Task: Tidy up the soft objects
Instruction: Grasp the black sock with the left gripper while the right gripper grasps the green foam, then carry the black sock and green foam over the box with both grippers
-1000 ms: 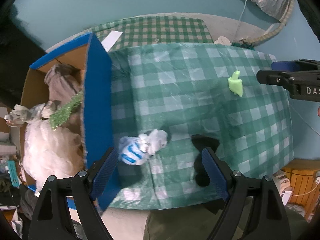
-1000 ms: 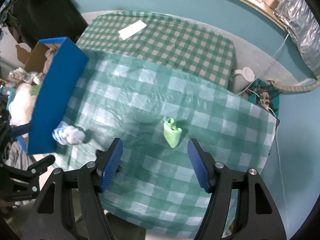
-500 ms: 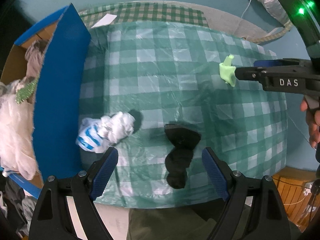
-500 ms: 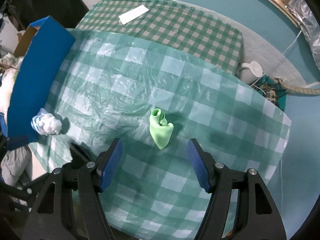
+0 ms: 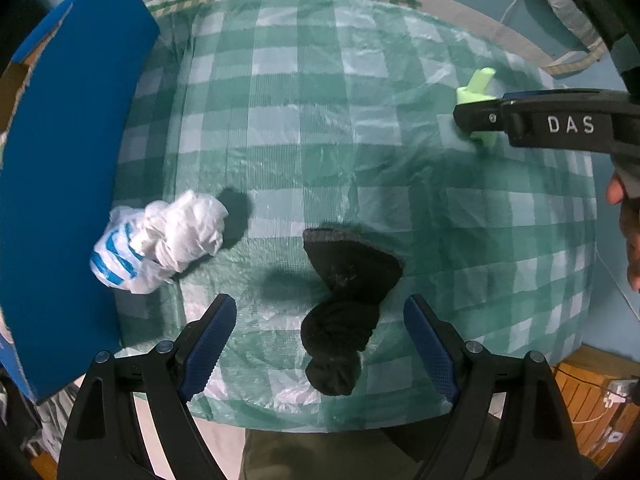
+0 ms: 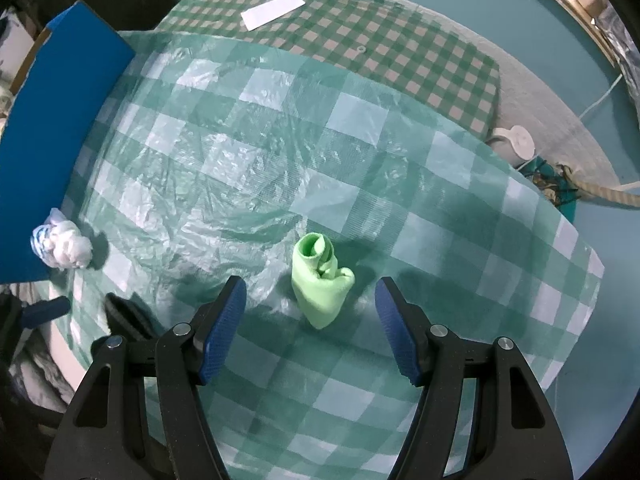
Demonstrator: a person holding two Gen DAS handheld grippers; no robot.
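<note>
As before — both lower, nearer socks (image 5: 340, 312)

Black sock (image 5: 344, 304) between wide left gripper (image 5: 320, 336) jaws.

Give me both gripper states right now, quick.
Left gripper: open, empty, straddling the black sock.
Right gripper: open, empty, straddling the green cloth.
</note>
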